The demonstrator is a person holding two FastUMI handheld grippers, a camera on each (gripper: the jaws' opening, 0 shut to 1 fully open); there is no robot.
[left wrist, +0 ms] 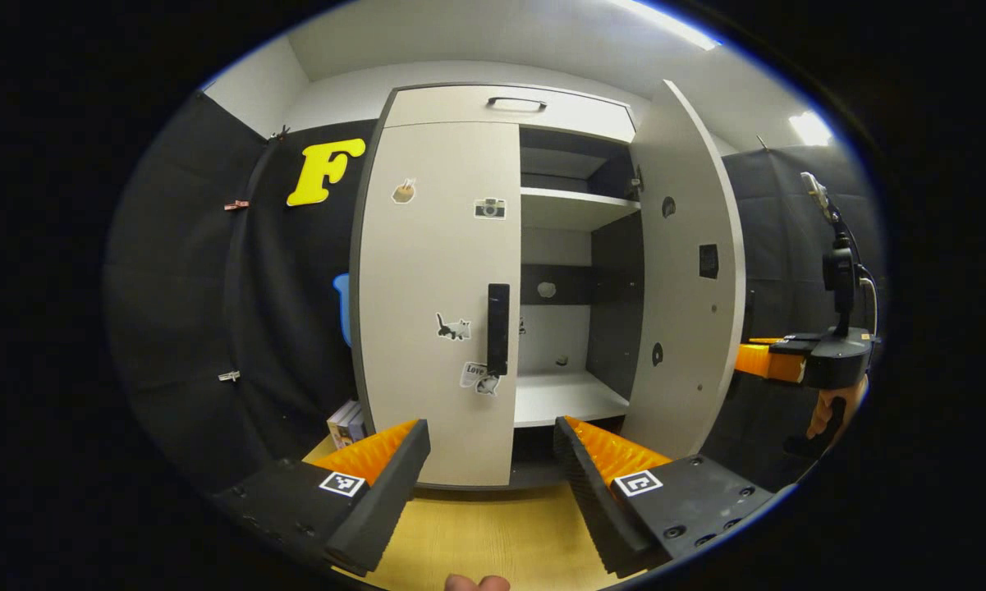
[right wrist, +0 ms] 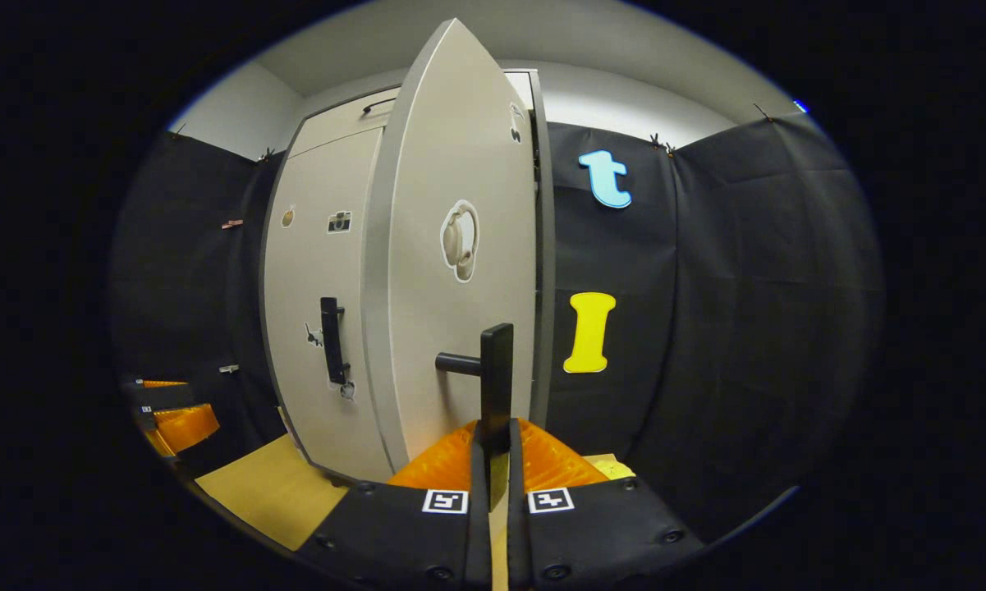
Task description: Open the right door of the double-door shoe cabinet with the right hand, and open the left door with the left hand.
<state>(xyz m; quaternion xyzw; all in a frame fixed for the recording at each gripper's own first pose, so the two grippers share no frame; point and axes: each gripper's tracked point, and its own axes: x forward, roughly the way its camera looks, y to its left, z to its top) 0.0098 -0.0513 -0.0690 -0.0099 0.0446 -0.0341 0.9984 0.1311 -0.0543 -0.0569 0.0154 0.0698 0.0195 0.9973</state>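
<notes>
Nearest you in the left gripper view, your left gripper (left wrist: pixel 493 447) holds its two fingers wide apart with nothing between them; each finger is a ribbed orange wedge with a dark, finely toothed pad, bolted to a matte black block. They hover over the smooth yellow wooden floor (left wrist: pixel 493 533), pointed at the shoe cabinet (left wrist: pixel 509 103), clear of it.

In the right gripper view, your right gripper (right wrist: pixel 497 460) has its fingers pressed together on the lower end of the right door handle (right wrist: pixel 497 377), a flat black upright bar standing off the panel on a round black post. The same gripper shows at the right edge of the left gripper view, a hand gripping it below.

Beyond, the right door (left wrist: pixel 681 279) is a smooth pale grey slab swung well out, showing flat white shelves (left wrist: pixel 570 394) and a dark inner wall. The left door (left wrist: pixel 439 295) sits flush and closed, matte grey with small stickers, its black bar handle (left wrist: pixel 497 328) upright at the inner edge. Above both runs a top panel with a thin curved black pull (left wrist: pixel 515 102).
</notes>
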